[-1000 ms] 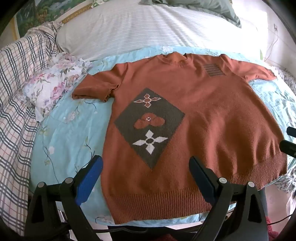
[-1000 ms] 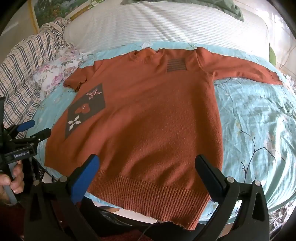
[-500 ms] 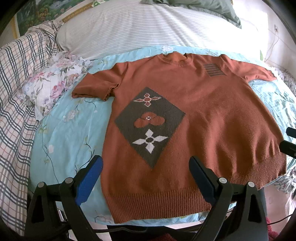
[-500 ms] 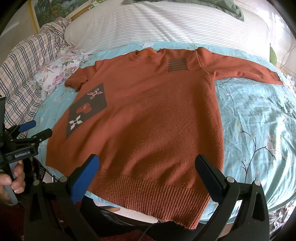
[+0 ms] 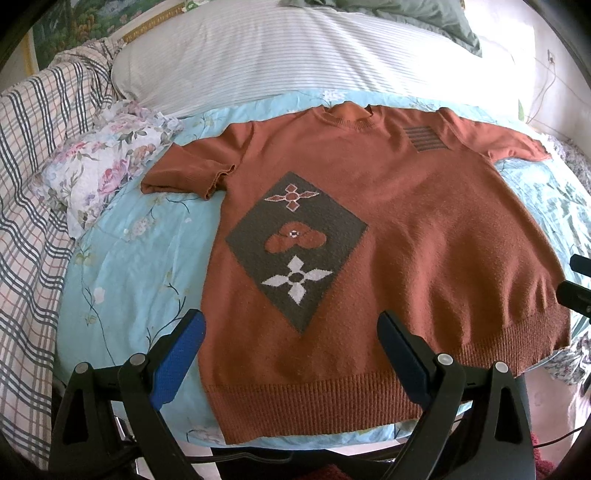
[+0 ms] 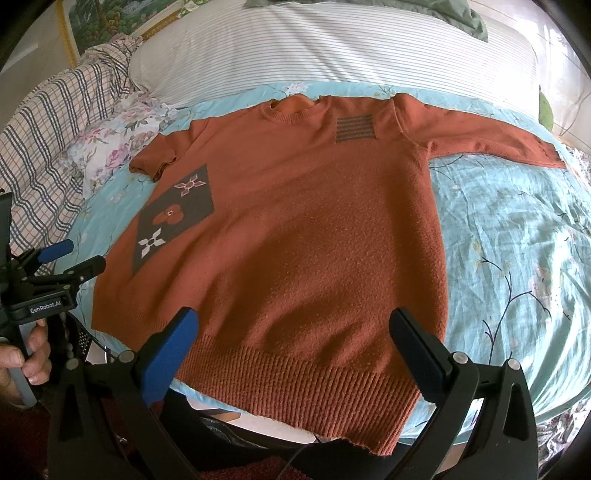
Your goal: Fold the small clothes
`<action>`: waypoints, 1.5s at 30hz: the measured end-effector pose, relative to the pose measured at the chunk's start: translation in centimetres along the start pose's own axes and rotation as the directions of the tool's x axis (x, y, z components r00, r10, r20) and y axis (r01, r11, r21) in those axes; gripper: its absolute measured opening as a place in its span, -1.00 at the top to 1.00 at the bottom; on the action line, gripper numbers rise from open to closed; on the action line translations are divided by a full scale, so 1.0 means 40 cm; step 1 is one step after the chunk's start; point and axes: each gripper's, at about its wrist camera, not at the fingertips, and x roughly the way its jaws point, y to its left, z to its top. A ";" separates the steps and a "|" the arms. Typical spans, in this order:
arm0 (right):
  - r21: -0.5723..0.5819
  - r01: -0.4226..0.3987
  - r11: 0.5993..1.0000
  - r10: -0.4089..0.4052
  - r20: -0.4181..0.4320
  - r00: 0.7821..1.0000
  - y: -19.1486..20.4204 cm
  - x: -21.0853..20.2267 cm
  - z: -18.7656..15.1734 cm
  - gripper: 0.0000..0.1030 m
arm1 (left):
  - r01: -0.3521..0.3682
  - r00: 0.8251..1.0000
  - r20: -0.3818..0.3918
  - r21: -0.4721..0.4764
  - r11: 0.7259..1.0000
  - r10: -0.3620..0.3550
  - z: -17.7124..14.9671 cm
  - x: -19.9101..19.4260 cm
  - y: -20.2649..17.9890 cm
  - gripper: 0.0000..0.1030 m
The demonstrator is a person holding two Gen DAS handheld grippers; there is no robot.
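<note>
A rust-orange short-sleeved knit sweater (image 5: 406, 229) lies flat and face up on a light blue floral sheet (image 5: 122, 266), neck away from me, ribbed hem hanging slightly over the near bed edge. It has a dark diamond patch with flower motifs (image 5: 295, 243) and a small striped patch (image 5: 424, 138). It also shows in the right wrist view (image 6: 314, 240). My left gripper (image 5: 291, 339) is open and empty, above the hem's left part. My right gripper (image 6: 295, 332) is open and empty, above the hem's right part. The left gripper also shows in the right wrist view (image 6: 70, 258).
A white striped pillow (image 5: 295, 55) lies behind the sweater. A floral cloth (image 5: 99, 170) and a plaid blanket (image 5: 33, 184) are bunched at the left. A green cloth (image 5: 406, 14) lies at the back. The blue sheet (image 6: 517, 240) extends to the sweater's right.
Both views have shifted slightly; the sweater sits a little higher and farther in frame. Both grippers stay open and the sweater has not moved.
</note>
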 end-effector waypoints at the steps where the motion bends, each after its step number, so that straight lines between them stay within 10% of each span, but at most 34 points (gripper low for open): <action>1: -0.001 0.000 1.000 0.000 -0.001 1.000 0.000 0.000 0.000 -0.99 | 0.002 1.000 0.001 -0.002 1.000 -0.002 0.000 0.000 0.000 -0.84; 28: 0.056 -0.041 0.998 0.041 0.014 0.999 -0.054 0.014 0.032 -0.99 | 0.126 0.991 0.058 -0.058 0.990 -0.123 0.043 0.025 0.009 -0.84; 33: 0.102 -0.032 0.994 0.029 0.033 0.999 -0.122 0.024 0.067 -0.99 | 0.153 0.987 -0.042 -0.048 0.987 -0.155 0.077 0.072 0.007 -0.84; 40: 0.191 0.021 0.981 -0.034 0.067 0.997 -0.291 0.054 0.140 -0.99 | 0.152 0.985 0.095 -0.066 0.986 -0.145 0.122 0.111 0.004 -0.84; 45: 0.274 0.066 0.960 -0.097 0.102 0.990 -0.457 0.065 0.214 -0.99 | 0.119 0.991 0.056 0.013 0.993 -0.119 0.170 0.150 -0.036 -0.84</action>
